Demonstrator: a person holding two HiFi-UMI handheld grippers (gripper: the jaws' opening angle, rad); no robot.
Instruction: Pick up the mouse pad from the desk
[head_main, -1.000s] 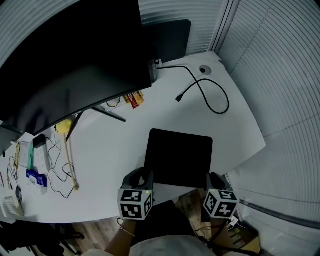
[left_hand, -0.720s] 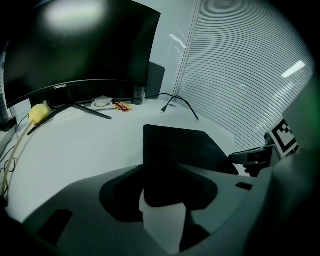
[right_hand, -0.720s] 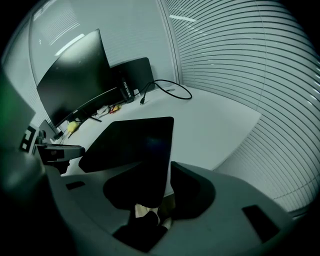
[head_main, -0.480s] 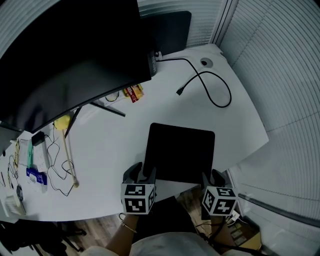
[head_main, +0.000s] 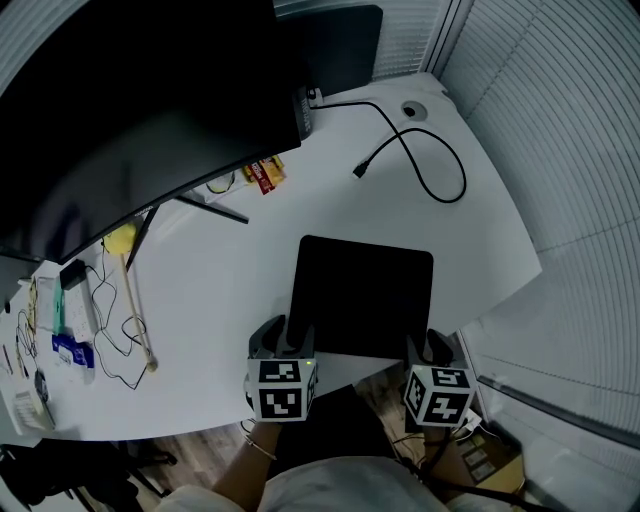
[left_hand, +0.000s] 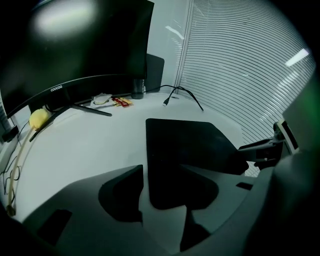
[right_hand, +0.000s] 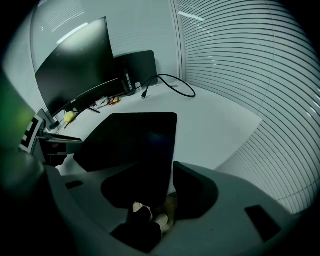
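Note:
The black mouse pad (head_main: 362, 298) lies flat on the white desk (head_main: 230, 290), close to its near edge. My left gripper (head_main: 285, 336) is at the pad's near left corner. Its jaws have just been opening and now stand wide, and that corner of the mouse pad (left_hand: 185, 145) lies between them without being pressed. My right gripper (head_main: 432, 346) is at the near right corner. Its jaws have also just been opening and stand wide around the mouse pad (right_hand: 135, 140), where its corner reaches past the desk edge. Nothing is gripped.
A large dark monitor (head_main: 130, 110) stands over the back left of the desk. A black cable (head_main: 420, 165) loops at the back right. Red and yellow packets (head_main: 263, 177), a yellow-tipped stick (head_main: 128, 270) and thin wires (head_main: 110, 330) lie at the left. Window blinds (head_main: 560, 130) close off the right side.
Both grippers' jaws have spread apart at the pad's near corners. The hands have stayed about where they were and the pad rests on the desk.

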